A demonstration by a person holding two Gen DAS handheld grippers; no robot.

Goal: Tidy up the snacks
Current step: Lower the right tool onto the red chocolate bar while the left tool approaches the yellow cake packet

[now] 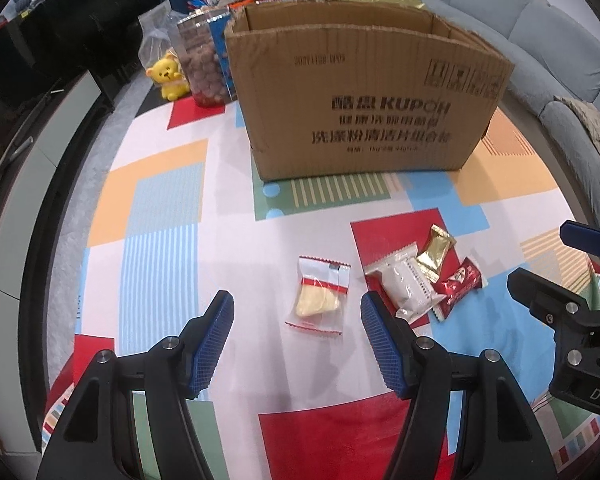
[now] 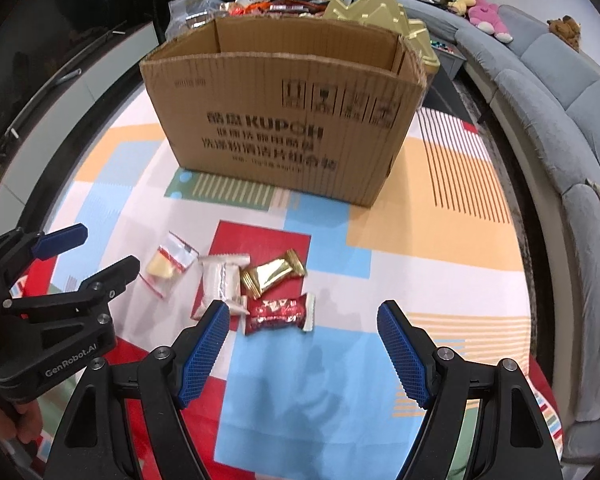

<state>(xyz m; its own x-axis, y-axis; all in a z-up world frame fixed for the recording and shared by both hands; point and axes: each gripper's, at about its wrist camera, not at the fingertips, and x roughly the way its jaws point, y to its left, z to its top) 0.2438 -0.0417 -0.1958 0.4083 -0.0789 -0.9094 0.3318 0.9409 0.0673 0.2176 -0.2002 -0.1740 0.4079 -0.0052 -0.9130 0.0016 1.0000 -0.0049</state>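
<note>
Both your tongs are wide open and hold nothing. Your left tongs (image 1: 296, 342) hang over the clear cookie packet (image 1: 320, 294), which lies flat on the surface (image 1: 160, 200) right between the fingers. Your right tongs (image 2: 304, 344) sit just behind the red candy bar (image 2: 278, 312). The white packet (image 2: 220, 284) and the gold packet (image 2: 274, 272) touch it, just ahead and to the left. If you close there, you may grab two at once or push them apart. The flat wrappers could slip out. The cardboard box (image 2: 280, 120) stands beyond them, so a loose snack may fall before the box.
</note>
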